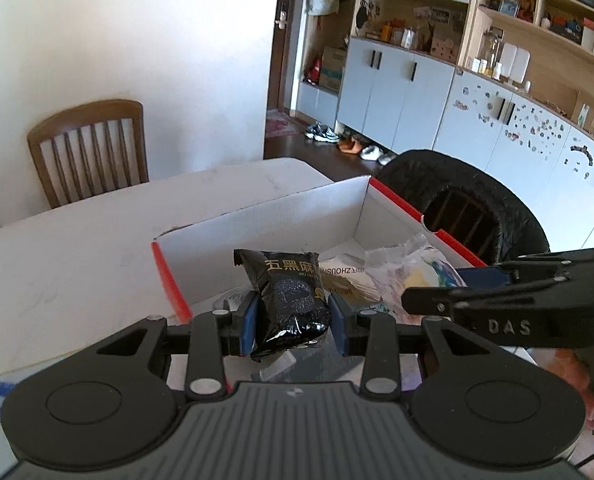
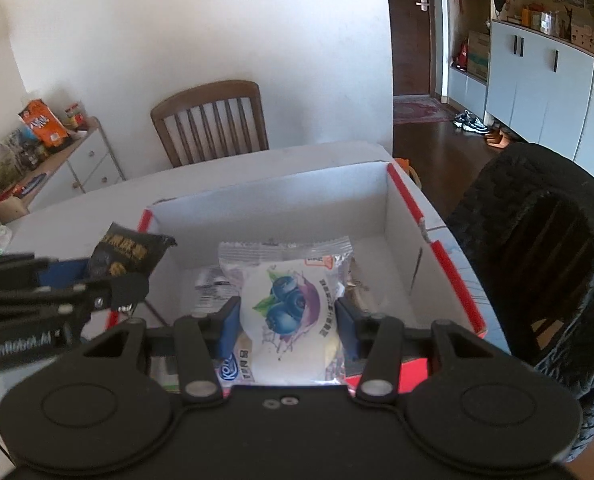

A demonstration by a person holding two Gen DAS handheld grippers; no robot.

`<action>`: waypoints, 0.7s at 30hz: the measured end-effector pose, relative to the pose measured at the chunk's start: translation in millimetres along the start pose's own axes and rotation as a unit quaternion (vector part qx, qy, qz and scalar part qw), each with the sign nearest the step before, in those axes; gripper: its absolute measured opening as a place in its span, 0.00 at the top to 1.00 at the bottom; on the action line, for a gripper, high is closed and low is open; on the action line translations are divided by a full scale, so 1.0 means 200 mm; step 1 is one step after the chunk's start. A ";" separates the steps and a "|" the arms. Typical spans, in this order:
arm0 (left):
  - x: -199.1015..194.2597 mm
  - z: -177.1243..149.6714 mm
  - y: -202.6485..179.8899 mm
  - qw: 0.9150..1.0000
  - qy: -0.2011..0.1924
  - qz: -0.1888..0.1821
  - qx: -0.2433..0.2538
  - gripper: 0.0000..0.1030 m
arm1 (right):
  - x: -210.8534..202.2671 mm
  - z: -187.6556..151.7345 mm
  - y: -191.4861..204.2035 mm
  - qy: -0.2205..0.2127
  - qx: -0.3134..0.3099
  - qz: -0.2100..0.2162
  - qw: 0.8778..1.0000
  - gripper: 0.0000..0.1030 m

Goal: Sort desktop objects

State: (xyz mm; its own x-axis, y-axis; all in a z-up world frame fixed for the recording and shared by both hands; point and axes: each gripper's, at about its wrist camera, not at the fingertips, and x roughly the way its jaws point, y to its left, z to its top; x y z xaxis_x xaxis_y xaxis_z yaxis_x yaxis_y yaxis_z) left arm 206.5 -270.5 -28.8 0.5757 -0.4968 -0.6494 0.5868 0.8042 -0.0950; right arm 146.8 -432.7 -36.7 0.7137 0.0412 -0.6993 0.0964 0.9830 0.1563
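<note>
My left gripper [image 1: 292, 320] is shut on a black snack packet [image 1: 293, 300] with gold lettering, held over the near left part of the open white box [image 1: 257, 216] with red edges. My right gripper [image 2: 288, 322] is shut on a white blueberry snack packet [image 2: 293, 308], held above the same box [image 2: 273, 196]. In the right wrist view the left gripper [image 2: 117, 284] and its black packet [image 2: 131, 254] show at the left. The right gripper [image 1: 457, 300] reaches in from the right of the left wrist view. Other wrapped snacks [image 1: 381, 276] lie inside the box.
The box rests on a white table [image 1: 77, 256]. A wooden chair [image 2: 213, 120] stands behind it against the wall, and a black-draped chair [image 2: 545, 248] to the right. A side shelf with clutter [image 2: 45, 136] is at the far left; cabinets [image 1: 397, 92] line the room.
</note>
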 end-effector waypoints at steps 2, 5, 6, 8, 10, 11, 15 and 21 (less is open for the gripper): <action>0.06 0.02 0.00 1.000 0.010 0.001 0.006 0.66 | 0.02 0.00 -0.01 0.001 -0.005 -0.004 1.000 0.53; 0.14 0.04 0.01 1.000 0.024 0.002 0.012 0.66 | 0.06 0.02 -0.02 0.003 -0.009 -0.006 1.000 0.53; 0.17 0.05 0.02 1.000 0.028 0.004 0.012 0.66 | 0.08 0.02 -0.03 0.004 -0.011 -0.007 1.000 0.53; 0.21 0.07 0.03 0.999 0.036 0.004 0.014 0.66 | 0.11 0.03 -0.02 0.006 -0.015 -0.011 1.000 0.53; 0.24 0.08 0.04 0.999 0.042 0.005 0.017 0.66 | 0.13 0.04 -0.03 0.009 -0.014 -0.011 1.000 0.53; 0.26 0.09 0.04 0.999 0.044 0.006 0.018 0.66 | 0.14 0.04 -0.04 0.010 -0.014 -0.012 1.000 0.53; 0.32 0.11 0.04 0.998 0.055 0.009 0.024 0.66 | 0.18 0.05 -0.04 0.015 -0.017 -0.013 1.000 0.53; 0.39 0.11 0.02 0.997 0.071 0.007 0.030 0.66 | 0.23 0.06 -0.05 0.021 -0.031 -0.016 0.999 0.53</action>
State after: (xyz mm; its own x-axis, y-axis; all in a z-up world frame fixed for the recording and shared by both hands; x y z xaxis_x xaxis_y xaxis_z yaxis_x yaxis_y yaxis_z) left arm 266.9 -312.9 -63.6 0.5000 -0.4311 -0.7511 0.6146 0.7877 -0.0430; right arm 187.7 -442.0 -61.3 0.6814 0.0163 -0.7317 0.0748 0.9930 0.0917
